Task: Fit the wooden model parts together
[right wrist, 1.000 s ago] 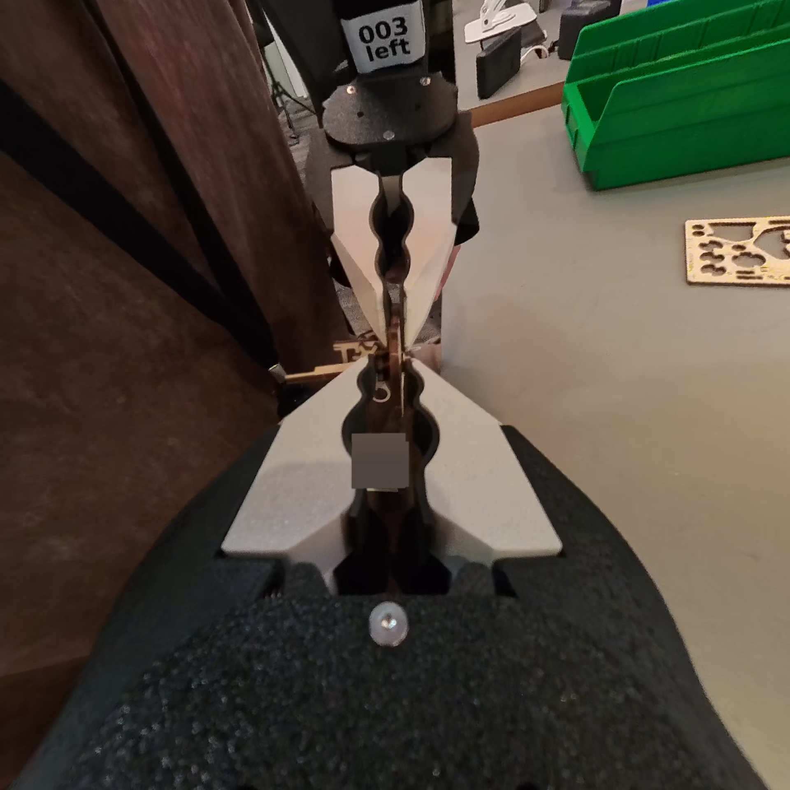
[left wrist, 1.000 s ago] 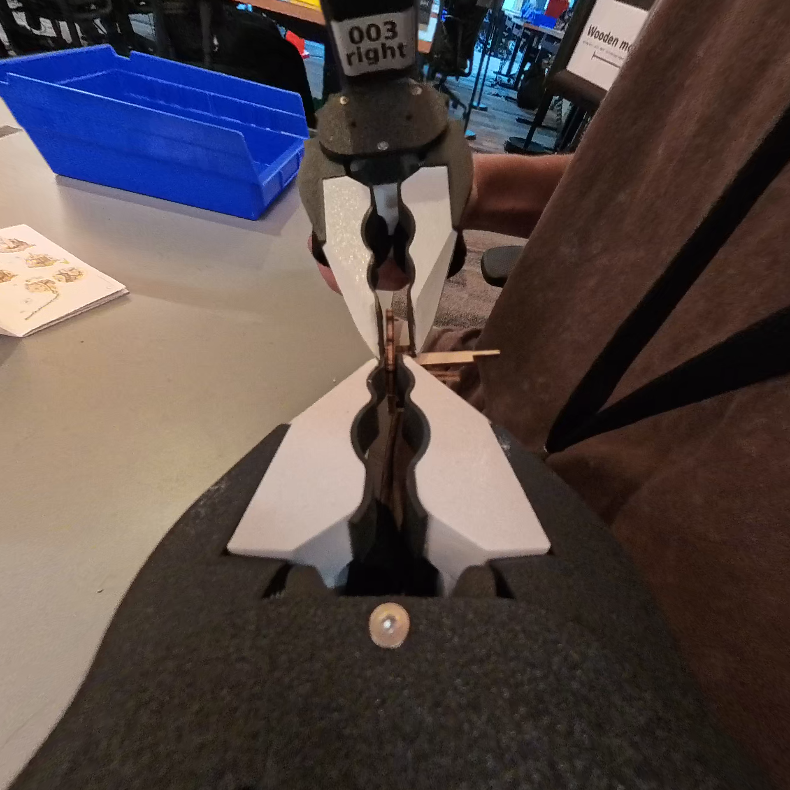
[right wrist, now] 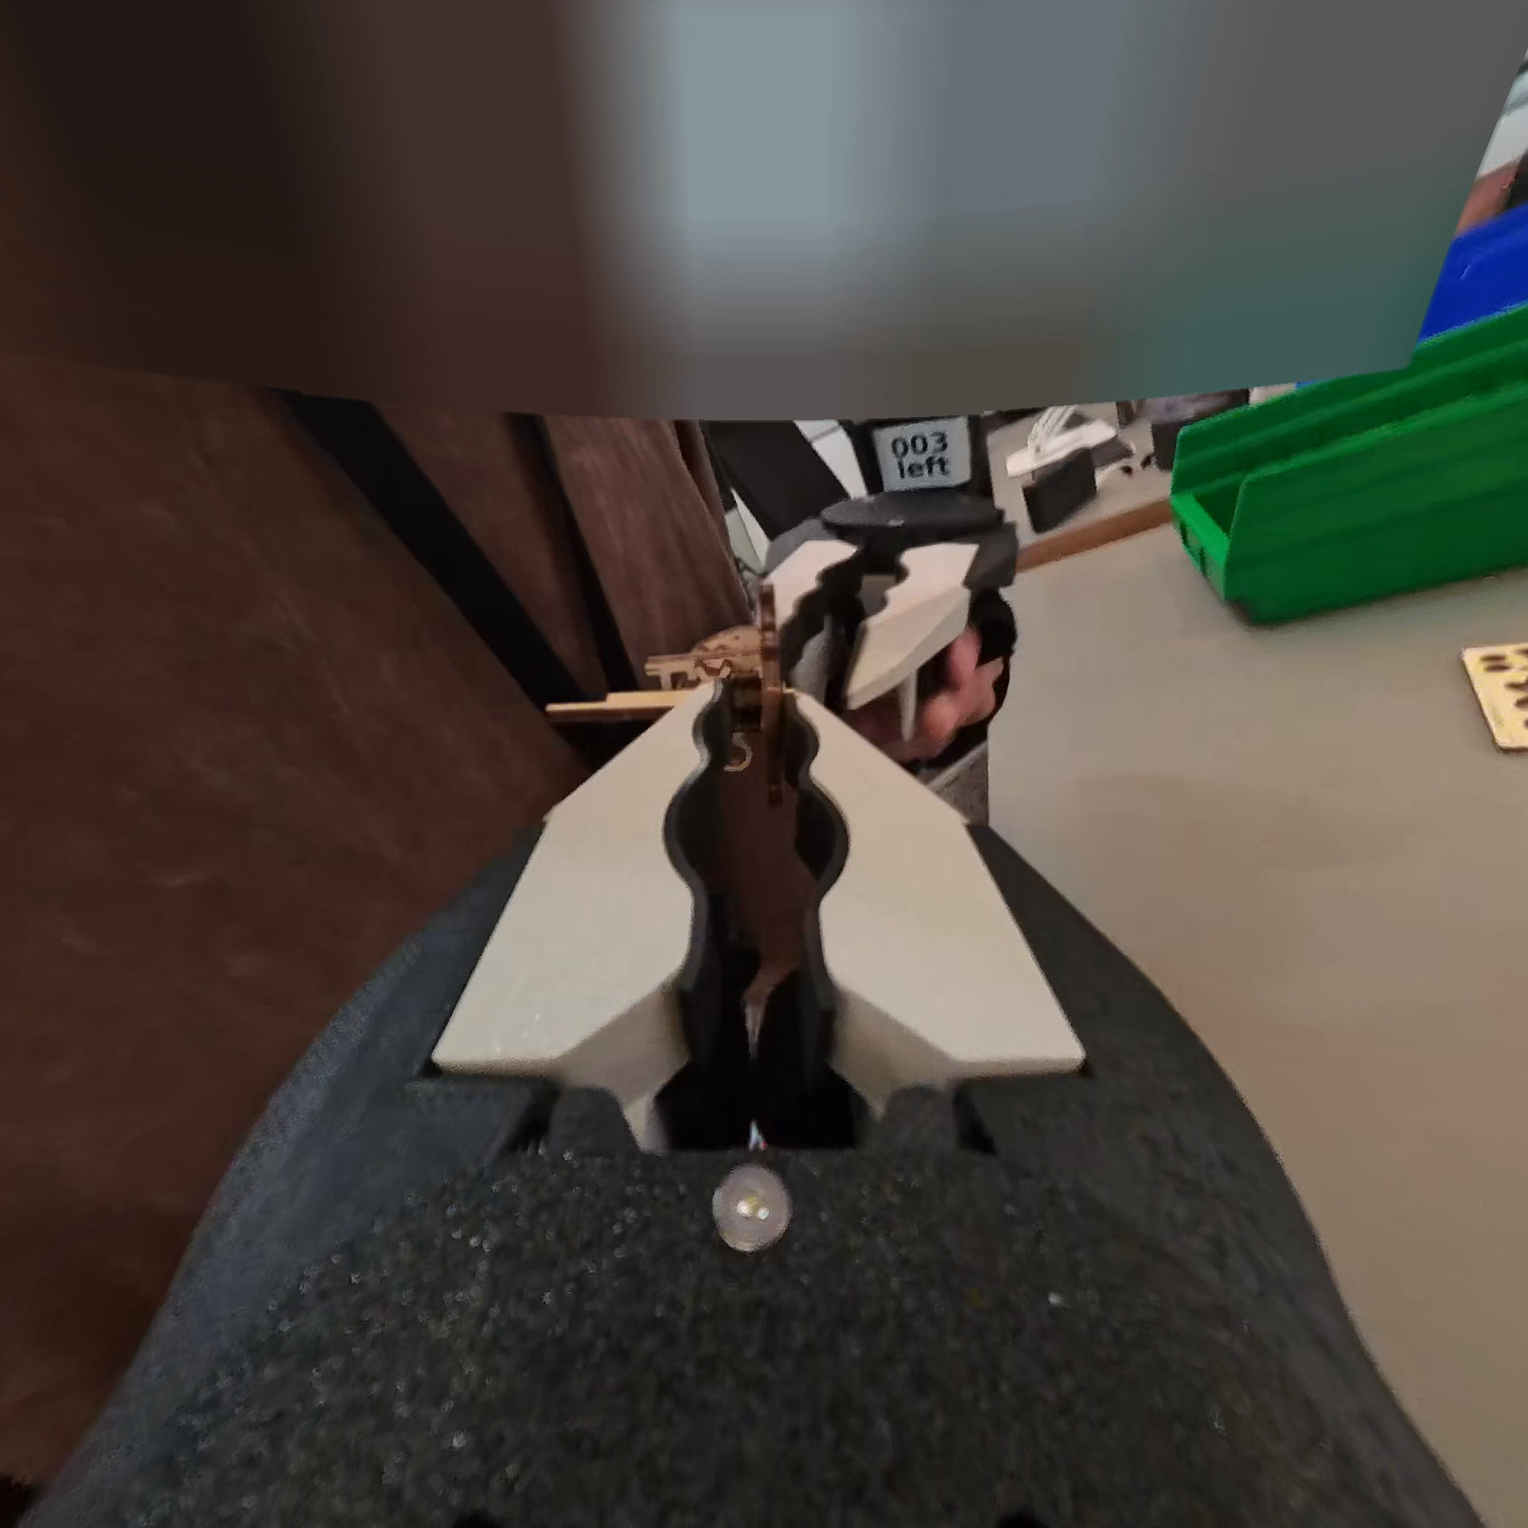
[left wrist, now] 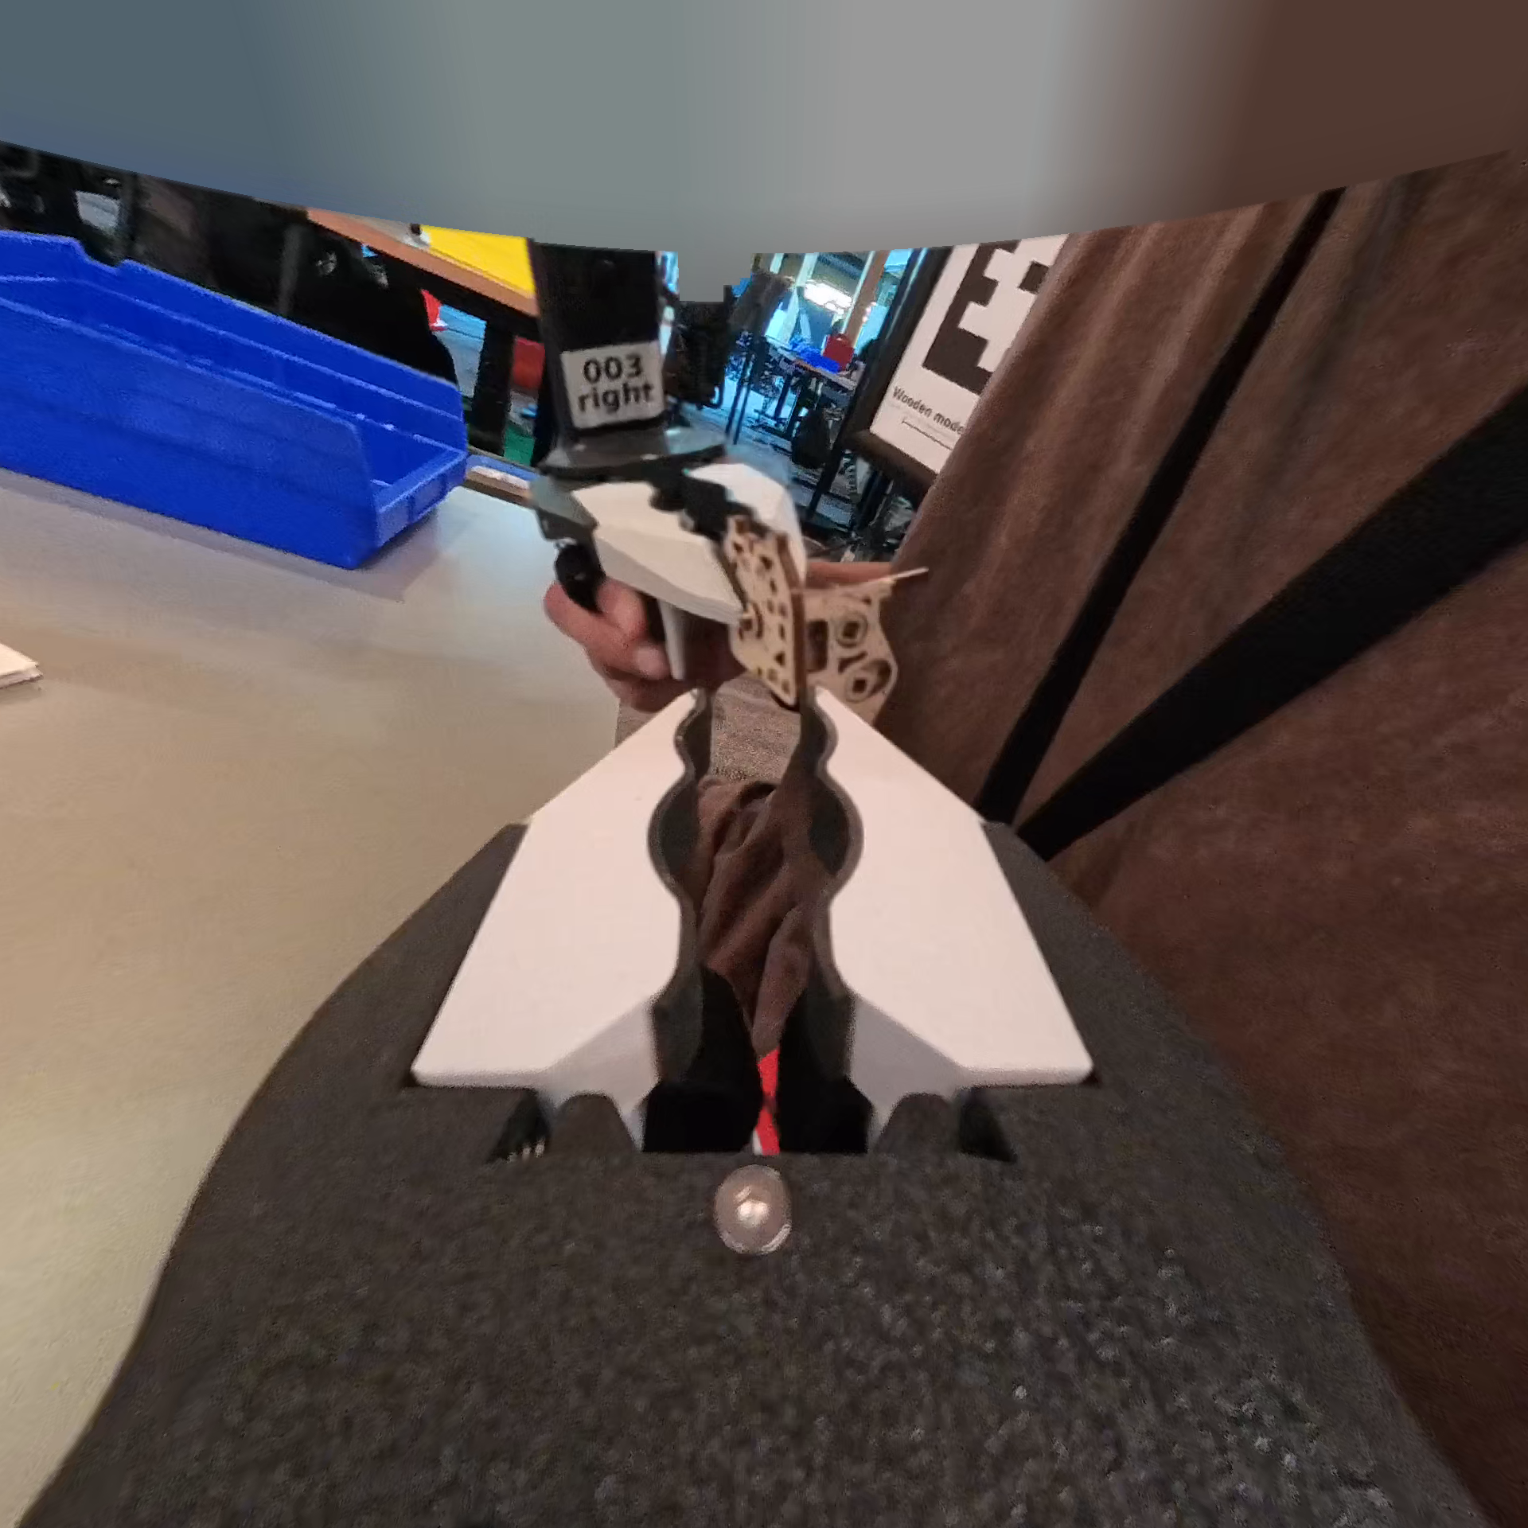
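Wooden parts (left wrist: 773, 628) hang in the air beside my brown top (left wrist: 1240, 744), off the edge of the grey table (left wrist: 207, 827).

From my left wrist, my left claw (left wrist: 756, 707) is released: its white fingers (left wrist: 595, 926) stand apart with only cloth showing between them. Ahead, my right claw (left wrist: 744, 579) is turned sideways and pinches a pierced flat panel at its tips. A second cut-out piece joins the panel behind and a thin stick juts toward my top. A blue bin (left wrist: 207, 397) sits far left on the table. A white board (left wrist: 959, 347) stands behind.

From my right wrist, my right claw (right wrist: 756, 707) is clenched on the parts (right wrist: 748, 703), the panel edge-on between the tips and the stick pointing left. This view alone shows the left claw (right wrist: 880, 653) from the front, gaping and just right of the parts; I cannot tell whether it touches them. Here too are a green bin (right wrist: 1364, 513) and a punched wooden sheet (right wrist: 1496, 703) lying at the far right of the table (right wrist: 1240, 909).
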`<state>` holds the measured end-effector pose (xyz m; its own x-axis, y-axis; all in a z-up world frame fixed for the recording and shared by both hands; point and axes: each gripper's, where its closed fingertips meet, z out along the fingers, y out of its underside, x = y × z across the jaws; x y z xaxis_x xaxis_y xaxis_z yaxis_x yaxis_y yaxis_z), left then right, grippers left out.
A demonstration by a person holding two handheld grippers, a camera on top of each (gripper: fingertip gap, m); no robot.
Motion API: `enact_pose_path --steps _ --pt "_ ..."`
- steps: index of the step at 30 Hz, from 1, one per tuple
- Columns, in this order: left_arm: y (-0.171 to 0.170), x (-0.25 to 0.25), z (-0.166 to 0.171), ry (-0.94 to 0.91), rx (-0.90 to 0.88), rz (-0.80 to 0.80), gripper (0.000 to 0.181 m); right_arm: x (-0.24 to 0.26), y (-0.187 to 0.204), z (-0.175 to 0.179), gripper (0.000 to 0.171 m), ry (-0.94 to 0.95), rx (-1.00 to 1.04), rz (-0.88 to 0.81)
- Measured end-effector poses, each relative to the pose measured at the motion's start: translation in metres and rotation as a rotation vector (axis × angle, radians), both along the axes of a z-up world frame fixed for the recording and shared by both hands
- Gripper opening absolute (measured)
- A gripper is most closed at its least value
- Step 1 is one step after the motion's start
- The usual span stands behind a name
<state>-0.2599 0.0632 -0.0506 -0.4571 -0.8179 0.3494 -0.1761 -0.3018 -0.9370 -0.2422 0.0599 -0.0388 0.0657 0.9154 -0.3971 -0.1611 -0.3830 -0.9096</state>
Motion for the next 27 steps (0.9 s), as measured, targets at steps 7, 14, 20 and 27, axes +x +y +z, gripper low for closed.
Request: enact_pose_path --steps 7,14,20,27 --pt "-0.011 0.008 0.010 -0.041 0.010 0.027 0.044 -0.005 0.005 0.003 0.011 -0.090 0.111 -0.067" --pt "-0.018 0.007 0.011 -0.052 0.075 0.028 0.034 -0.004 0.005 0.002 0.011 -0.127 0.122 -0.060" --pt "-0.017 0.008 0.012 -0.049 0.057 0.028 0.041 -0.007 0.005 0.002 0.011 -0.133 0.130 -0.061" --pt "-0.009 0.011 0.008 -0.033 0.101 0.100 0.032 -0.005 0.012 -0.001 0.011 -0.174 0.146 -0.103"
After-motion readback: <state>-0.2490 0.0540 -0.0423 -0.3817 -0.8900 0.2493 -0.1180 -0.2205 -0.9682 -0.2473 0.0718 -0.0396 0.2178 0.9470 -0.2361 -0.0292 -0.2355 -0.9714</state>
